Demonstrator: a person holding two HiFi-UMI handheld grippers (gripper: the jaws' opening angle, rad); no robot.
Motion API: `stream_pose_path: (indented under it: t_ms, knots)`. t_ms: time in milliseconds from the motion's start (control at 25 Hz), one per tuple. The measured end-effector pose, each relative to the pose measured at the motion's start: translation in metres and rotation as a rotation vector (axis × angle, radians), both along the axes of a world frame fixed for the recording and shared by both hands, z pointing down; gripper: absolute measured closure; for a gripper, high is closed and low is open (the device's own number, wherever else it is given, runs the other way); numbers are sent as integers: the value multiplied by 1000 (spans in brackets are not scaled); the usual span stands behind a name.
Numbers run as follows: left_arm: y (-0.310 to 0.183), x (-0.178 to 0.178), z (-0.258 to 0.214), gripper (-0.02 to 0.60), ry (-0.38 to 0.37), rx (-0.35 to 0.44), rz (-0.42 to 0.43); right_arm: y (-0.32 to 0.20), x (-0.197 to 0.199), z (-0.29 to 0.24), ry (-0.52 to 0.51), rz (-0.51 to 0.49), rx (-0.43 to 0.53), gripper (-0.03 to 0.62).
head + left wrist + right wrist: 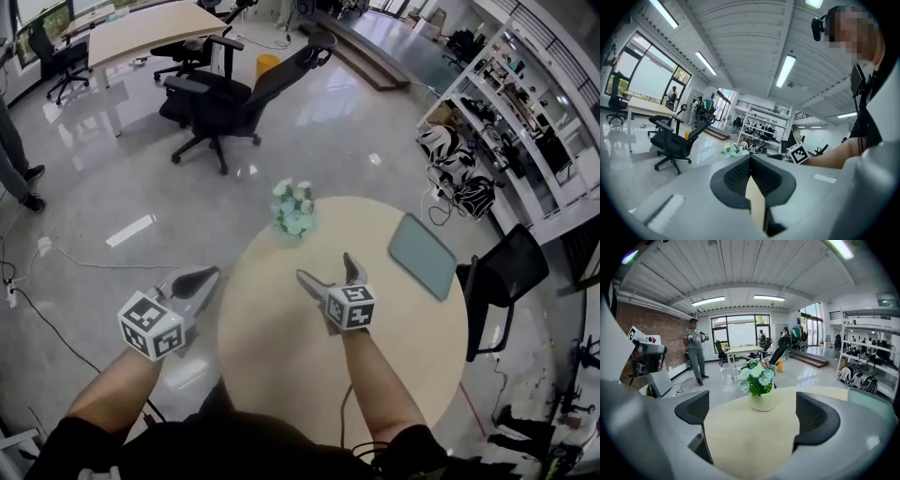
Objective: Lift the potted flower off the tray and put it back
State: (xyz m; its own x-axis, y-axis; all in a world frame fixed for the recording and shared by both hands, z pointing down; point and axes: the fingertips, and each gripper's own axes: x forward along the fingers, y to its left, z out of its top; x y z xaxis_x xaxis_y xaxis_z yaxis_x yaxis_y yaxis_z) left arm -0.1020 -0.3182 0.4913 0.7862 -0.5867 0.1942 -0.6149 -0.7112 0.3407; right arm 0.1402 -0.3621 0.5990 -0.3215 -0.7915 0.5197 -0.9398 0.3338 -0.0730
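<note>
The potted flower (pixel 293 211), pale blue and white blooms in a cream pot, stands on the bare top of the round table (pixel 281 375) near its far edge. In the right gripper view the potted flower (pixel 759 380) is straight ahead, a little beyond the jaws. The grey-green tray (pixel 423 255) lies apart from it at the table's right side, with nothing on it. My right gripper (pixel 328 272) hovers over the table's middle, open and holding nothing. My left gripper (pixel 202 279) is off the table's left edge, shut on nothing. From the left gripper view, the potted flower (pixel 733 151) is small and far.
A black office chair (pixel 234 98) and a long desk (pixel 150 33) stand beyond the table. Shelves (pixel 525 122) with gear line the right wall. A dark chair (pixel 506 272) is tucked at the table's right. A person (pixel 696 355) stands farther off.
</note>
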Motion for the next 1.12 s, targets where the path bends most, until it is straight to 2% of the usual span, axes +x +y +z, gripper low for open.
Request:
stream_pose_path:
  t_ms: [200, 440, 720, 1120]
  knots:
    - [-31, -7, 34, 583, -27, -44, -2, -53, -6, 60, 35, 14, -62, -7]
    - [-50, -15, 68, 583, -39, -108, -10, -105, -4, 105, 41, 85, -80, -7]
    - [-63, -19, 93, 583, -37, -157, -27, -140, -12, 122, 41, 85, -86, -7]
    - [-67, -16, 114, 583, -36, -193, -25, -165, -20, 136, 30, 93, -101, -7]
